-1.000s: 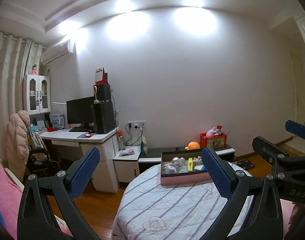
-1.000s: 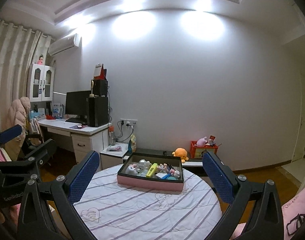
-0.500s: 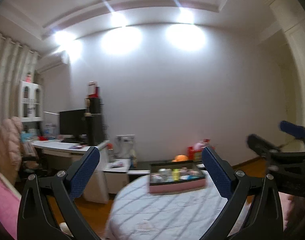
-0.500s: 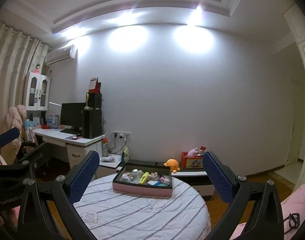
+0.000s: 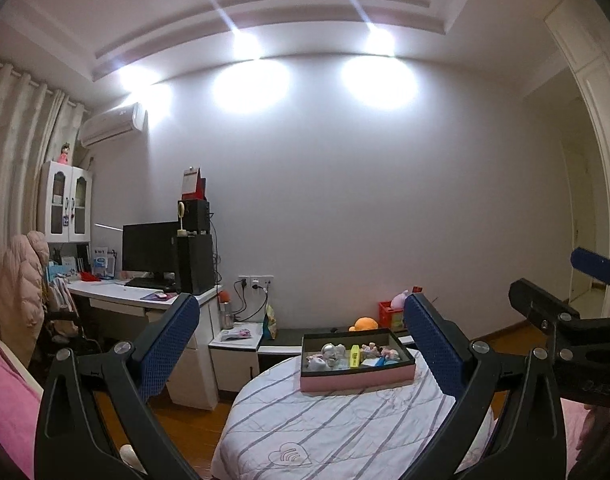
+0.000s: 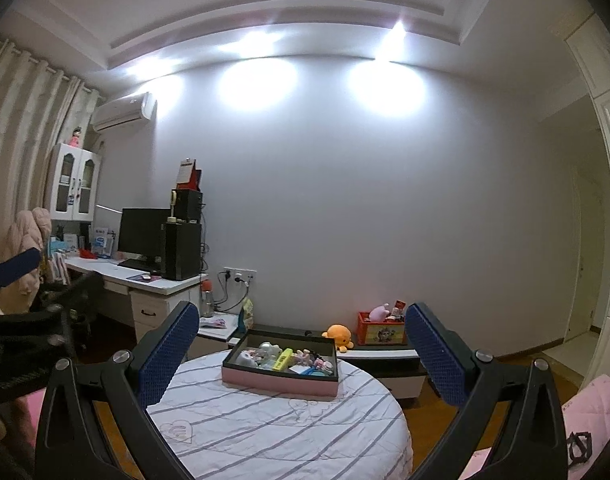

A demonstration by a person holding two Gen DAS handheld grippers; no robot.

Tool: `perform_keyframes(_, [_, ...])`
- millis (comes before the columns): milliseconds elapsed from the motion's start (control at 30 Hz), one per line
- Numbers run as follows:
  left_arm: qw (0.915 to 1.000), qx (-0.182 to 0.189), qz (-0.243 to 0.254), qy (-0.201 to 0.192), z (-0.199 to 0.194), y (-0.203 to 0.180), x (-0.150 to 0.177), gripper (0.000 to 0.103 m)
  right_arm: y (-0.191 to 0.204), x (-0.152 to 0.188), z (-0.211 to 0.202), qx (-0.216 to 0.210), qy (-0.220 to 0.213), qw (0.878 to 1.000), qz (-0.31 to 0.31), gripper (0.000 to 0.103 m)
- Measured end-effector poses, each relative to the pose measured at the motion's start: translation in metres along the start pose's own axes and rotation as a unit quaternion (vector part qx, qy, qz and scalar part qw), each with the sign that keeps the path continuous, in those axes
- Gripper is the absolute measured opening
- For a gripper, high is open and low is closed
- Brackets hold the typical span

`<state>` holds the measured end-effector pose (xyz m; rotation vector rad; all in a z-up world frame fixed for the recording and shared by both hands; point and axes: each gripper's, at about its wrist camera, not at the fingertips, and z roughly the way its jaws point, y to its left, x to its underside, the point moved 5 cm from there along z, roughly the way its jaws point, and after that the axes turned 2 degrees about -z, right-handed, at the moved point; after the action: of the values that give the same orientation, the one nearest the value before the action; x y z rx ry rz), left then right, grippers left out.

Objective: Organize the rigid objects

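Quilted cloth, matt box, rubbery pads

Table cover (image 6: 277,428): striped quilted cloth; box (image 6: 279,384): matt pink card w/ dark rim; gripper pads (image 5: 167,346): dimpled blue; floor (image 5: 185,424): glossy wood.

No legible txt anywhere.

both grippers, left gripper (image 5: 299,344) and right gripper (image 6: 299,350), have black angular frames, silver screws and blue dimpled pads on the fingers (image 5: 169,344).
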<state>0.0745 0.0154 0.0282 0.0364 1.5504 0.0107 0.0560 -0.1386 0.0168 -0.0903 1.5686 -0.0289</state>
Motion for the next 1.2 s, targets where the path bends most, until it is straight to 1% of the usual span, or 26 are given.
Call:
perform_keyframes(133, [1.0000,0.000,0.005,-0.003,-0.0030,-0.0033,-0.0028,0.103,0.0007,-0.0013,0.0015,-0.003,0.000,1.000,0.000,0.103])
perform_keyframes(400, [1.0000,0.007,0.003,0.005,0.0001,-0.0054,-0.0012,0.103,-0.0016,0.0019,0.0034,-0.004,0.004,1.000,0.008,0.103])
perform_keyframes(567, [1.0000,0.001,0.006,0.000,-0.0004,-0.0040,-0.0013,0.103,-0.0014,0.0012,0.0019,-0.002,-0.001,1.000,0.006,0.103])
perform_keyframes(700, [1.0000,0.002,0.006,-0.004,-0.0006,-0.0036,-0.0010,0.103,-0.0021,0.0029,0.0014,-0.007,-0.002,1.000,0.010,0.103])
perform_keyframes(1200, [1.0000,0.001,0.008,-0.006,-0.0014,-0.0041,0.0004,0.103,-0.0023,0.0019,0.0003,-0.003,-0.005,1.000,0.006,0.103])
